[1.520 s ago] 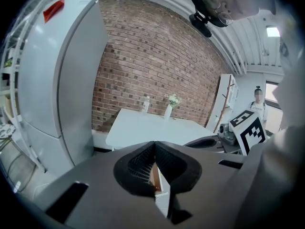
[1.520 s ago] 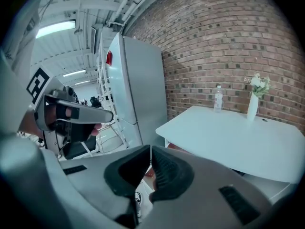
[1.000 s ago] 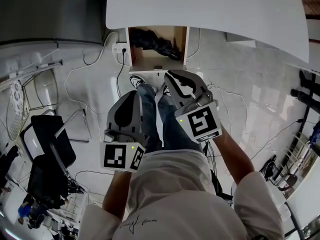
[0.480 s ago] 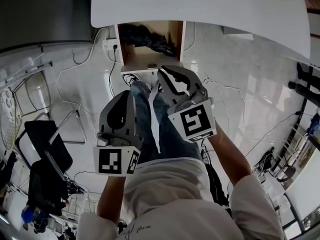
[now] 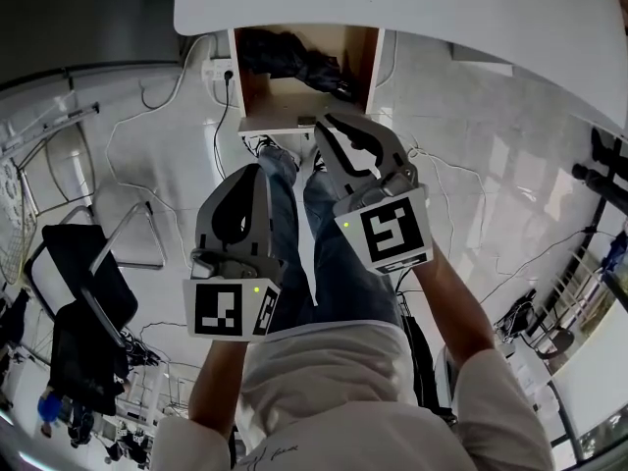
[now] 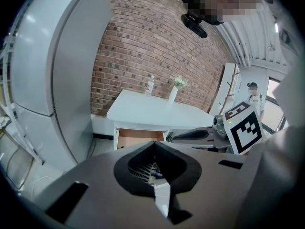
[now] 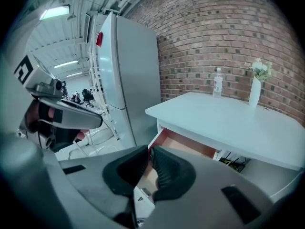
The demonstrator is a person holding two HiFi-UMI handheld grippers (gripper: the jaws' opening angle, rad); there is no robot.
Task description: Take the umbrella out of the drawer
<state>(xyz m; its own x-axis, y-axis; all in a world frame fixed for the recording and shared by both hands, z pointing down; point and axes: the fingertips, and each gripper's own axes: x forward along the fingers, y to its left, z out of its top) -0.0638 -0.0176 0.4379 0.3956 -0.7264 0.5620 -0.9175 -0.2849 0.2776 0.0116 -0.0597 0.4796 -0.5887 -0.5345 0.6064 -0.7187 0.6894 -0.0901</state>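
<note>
One umbrella (image 5: 294,67) well beyond left gripper (image 5: 249,171)

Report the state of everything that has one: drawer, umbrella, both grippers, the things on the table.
drawer, open.
umbrella, lying inside the drawer, not gripped.
left gripper, shut, empty.
right gripper, jaws a slit apart, just been opening, nothing between them.
bottle, upright on the table.
vase, upright, holding flowers.
</note>
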